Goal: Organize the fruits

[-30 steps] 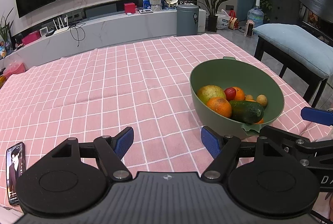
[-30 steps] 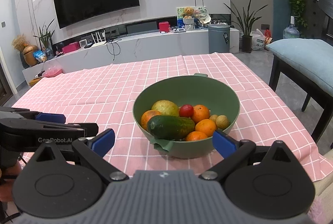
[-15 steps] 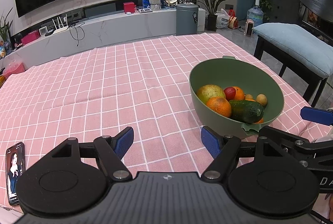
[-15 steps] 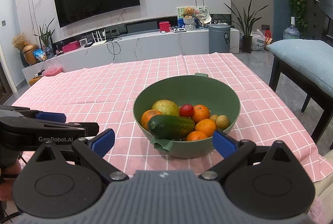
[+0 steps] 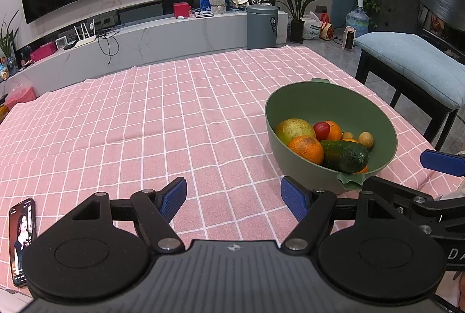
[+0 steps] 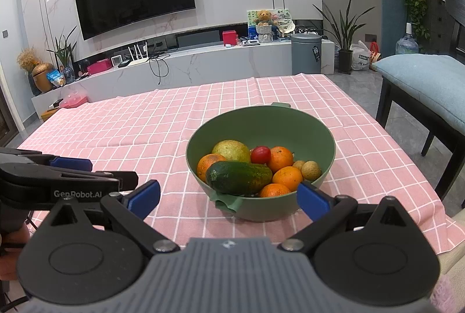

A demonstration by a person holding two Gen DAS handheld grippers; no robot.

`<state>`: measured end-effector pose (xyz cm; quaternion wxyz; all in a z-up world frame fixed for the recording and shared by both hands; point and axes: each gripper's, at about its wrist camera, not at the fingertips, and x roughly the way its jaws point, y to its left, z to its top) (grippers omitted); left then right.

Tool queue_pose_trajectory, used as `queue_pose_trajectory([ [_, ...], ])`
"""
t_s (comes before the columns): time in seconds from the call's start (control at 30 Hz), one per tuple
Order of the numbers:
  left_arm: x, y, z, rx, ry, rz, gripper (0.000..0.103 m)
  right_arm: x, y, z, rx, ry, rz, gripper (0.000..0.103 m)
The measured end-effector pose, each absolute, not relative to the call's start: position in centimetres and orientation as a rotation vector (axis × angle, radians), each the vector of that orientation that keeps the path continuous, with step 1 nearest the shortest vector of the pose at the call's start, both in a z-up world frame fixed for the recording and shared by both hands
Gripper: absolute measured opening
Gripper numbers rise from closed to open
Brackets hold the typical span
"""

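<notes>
A green bowl (image 6: 316, 132) stands on the pink checked tablecloth (image 6: 145, 132) near the front right. It holds a dark green cucumber (image 6: 239, 177), a yellow-green mango (image 6: 231, 150), several oranges (image 6: 280, 158), a red tomato (image 6: 260, 154) and small tan round fruits (image 6: 311, 170). The bowl also shows in the left wrist view (image 5: 319, 102), right of centre. My left gripper (image 5: 234, 198) is open and empty, left of the bowl. My right gripper (image 6: 228, 199) is open and empty, just in front of the bowl.
A phone (image 5: 21, 234) lies on the tablecloth at the front left edge. A bench with a blue cushion (image 6: 427, 80) stands right of the table. A grey bin (image 6: 306, 52), plants and a TV console stand beyond the far edge.
</notes>
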<state>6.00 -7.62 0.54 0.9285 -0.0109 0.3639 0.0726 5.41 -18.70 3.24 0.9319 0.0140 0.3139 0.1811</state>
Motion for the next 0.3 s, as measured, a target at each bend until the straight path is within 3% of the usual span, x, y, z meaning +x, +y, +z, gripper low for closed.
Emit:
queue_pose_trajectory([
  [0.3, 5.89, -7.62, 0.57, -0.023, 0.735, 0.148, 0.086, 5.42, -18.69, 3.25, 0.029, 0.644, 0.370, 0.096],
])
